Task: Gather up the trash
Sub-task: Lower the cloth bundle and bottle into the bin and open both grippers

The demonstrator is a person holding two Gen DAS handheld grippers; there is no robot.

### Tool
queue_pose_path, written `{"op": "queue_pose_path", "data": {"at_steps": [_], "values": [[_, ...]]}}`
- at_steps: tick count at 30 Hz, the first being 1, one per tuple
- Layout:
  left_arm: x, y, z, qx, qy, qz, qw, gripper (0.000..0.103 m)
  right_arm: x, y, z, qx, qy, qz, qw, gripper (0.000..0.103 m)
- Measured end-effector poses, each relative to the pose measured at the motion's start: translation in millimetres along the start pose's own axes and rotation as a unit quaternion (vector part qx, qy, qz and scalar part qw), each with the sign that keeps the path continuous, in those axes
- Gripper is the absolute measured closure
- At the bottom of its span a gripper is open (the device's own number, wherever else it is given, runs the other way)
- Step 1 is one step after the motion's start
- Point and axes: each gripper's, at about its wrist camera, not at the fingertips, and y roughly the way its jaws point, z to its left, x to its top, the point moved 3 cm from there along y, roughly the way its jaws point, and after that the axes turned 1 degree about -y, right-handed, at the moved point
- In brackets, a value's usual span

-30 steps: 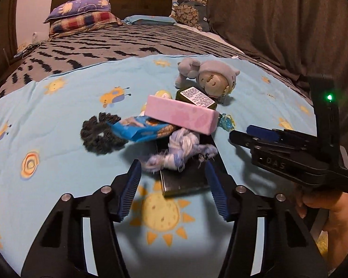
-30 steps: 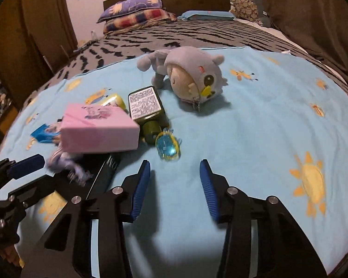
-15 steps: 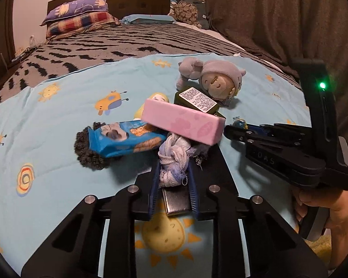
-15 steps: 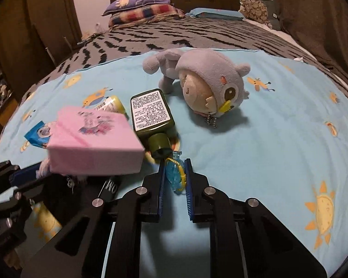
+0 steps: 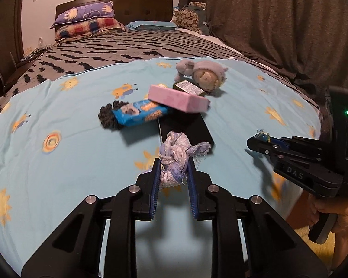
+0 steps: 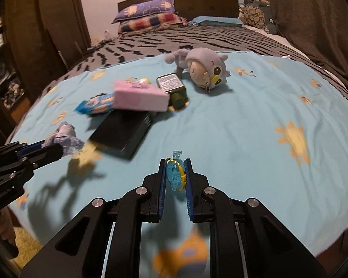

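My left gripper [image 5: 174,173] is shut on a knotted pale purple cloth scrap [image 5: 175,155] and holds it above the blue bedsheet [image 5: 69,157]. It also shows in the right wrist view [image 6: 62,136]. My right gripper [image 6: 175,176] is shut on a small clear blue plastic bottle [image 6: 175,173] with a yellow band, lifted off the sheet. On the bed lie a blue snack wrapper [image 5: 141,113], a pink box [image 5: 178,98], a black box [image 6: 125,132], a dark green bottle [image 6: 174,88] and a black scrunchie [image 5: 106,115].
A grey plush doll [image 6: 204,69] lies beyond the pile. Pillows [image 5: 88,20] and a dark headboard [image 5: 139,2] stand at the far end. Brown curtains [image 5: 278,23] hang on the right. A dark shelf [image 6: 2,64] stands left of the bed.
Both grippers have pulled back from the pile and risen, the left carrying the cloth scrap, the right carrying the small blue bottle. One second ago both were open.
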Motion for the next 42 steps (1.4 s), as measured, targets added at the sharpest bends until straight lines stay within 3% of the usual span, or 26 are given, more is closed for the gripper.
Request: {"op": "queue_pose_path", "data": {"at_steps": [10,18,24,33,42], "values": [[-59.3,-51.5,-35.9,-0.033,0.005,-0.006,0.9994,0.083,-63.4,-66.7,12.7,0.008,0.004,-0.017,1.0,0.087],[-116.6,-59.2,-68.8,-0.062,0.018,0.023,0.9976,0.083,-120.4,-79.8,4.1,0.004,0.024,0.006,1.0,0.087],[-168.6,-36.8,-87.1,-0.075,0.026,0.071,0.9943,0.083,-173.1,-64.4,-7.9,-0.011,0.041,0.045,0.998,0.087],[-244.9,18.7,-94.1,-0.065,0.007,0.143,0.9876,0.083,-235.7,-23.5,-16.9,-0.011,0.072,0.102,0.992,0.087],[-287.7,75.9,-81.5,-0.063,-0.003,0.204,0.977,0.083,-279.0,31.3,-19.3,0.001,0.086,0.168,0.982,0.087]]}}
